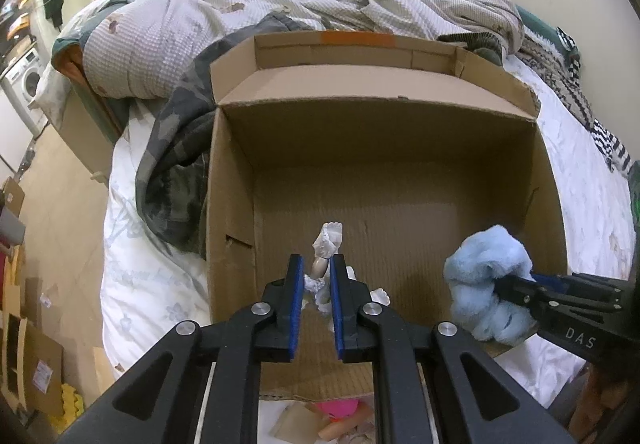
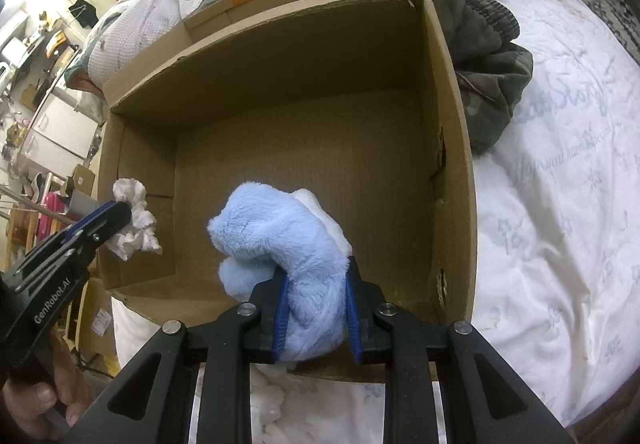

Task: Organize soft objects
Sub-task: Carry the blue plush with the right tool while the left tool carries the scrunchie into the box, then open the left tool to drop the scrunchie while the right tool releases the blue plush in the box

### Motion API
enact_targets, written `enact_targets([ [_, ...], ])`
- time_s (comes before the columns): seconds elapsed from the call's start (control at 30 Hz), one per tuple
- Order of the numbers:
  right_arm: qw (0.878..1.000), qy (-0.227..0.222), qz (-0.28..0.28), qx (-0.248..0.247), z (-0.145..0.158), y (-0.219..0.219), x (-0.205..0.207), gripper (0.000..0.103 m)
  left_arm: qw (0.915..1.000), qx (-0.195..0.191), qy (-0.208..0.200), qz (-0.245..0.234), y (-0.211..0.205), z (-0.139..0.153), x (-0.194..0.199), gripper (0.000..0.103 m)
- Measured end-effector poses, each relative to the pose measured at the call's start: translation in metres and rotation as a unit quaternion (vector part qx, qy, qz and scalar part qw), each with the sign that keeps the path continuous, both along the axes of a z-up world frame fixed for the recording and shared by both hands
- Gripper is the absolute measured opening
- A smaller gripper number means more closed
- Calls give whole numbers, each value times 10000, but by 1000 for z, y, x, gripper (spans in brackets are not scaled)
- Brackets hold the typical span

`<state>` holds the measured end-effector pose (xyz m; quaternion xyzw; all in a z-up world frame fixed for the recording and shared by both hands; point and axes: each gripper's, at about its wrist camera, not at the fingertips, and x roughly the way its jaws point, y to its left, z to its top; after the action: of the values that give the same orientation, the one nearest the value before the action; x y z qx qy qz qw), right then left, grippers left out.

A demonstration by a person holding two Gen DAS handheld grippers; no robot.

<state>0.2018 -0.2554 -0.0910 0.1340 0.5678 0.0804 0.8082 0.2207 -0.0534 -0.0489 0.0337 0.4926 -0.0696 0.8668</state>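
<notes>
One cardboard box is sitting open on the bed, and two soft things are hanging over it: one white frilly doll and one blue plush toy. The box's floor is lying bare, with its four walls standing upright and the far flap folding outward. The left gripper is pinching the doll between nearly closed blue pads, just above the box's near-left wall. The right gripper is squeezing the blue plush toy over the box's near wall, jaws partly apart around the fur.
</notes>
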Motion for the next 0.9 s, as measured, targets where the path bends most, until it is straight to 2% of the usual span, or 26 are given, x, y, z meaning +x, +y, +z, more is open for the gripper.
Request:
enact_targets([
  [0.13,10000,23,-16,-5,-1,2,2,26,10000,28,90,25,-1,-5,1,22],
  [0.23,10000,17,-9,-11,-1,2,2,26,10000,-28,89,-1,-4,-5,0,43],
  [0.27,10000,12,-2,-16,0,2,2,26,10000,-17,65,-6,-5,-4,-1,57],
  [0.3,10000,9,1,-22,0,2,2,26,10000,12,4,-5,-6,-2,-2,65],
  [0.7,9999,-58,59,79,1,2,0,30,9998,-16,-74,164,1,5,1,66],
  [0.8,9998,-70,78,156,3,3,1,44,9998,-37,-97,179,2,6,0,66],
  [0.83,9998,-79,68,195,4,3,1,58,9998,-40,-105,176,2,7,-1,66],
  [0.87,9996,-118,52,253,6,3,1,67,9998,-41,-117,173,3,7,-1,66],
  [0.9,9993,-197,44,319,9,3,0,68,9997,-48,-153,183,3,9,-3,66],
])
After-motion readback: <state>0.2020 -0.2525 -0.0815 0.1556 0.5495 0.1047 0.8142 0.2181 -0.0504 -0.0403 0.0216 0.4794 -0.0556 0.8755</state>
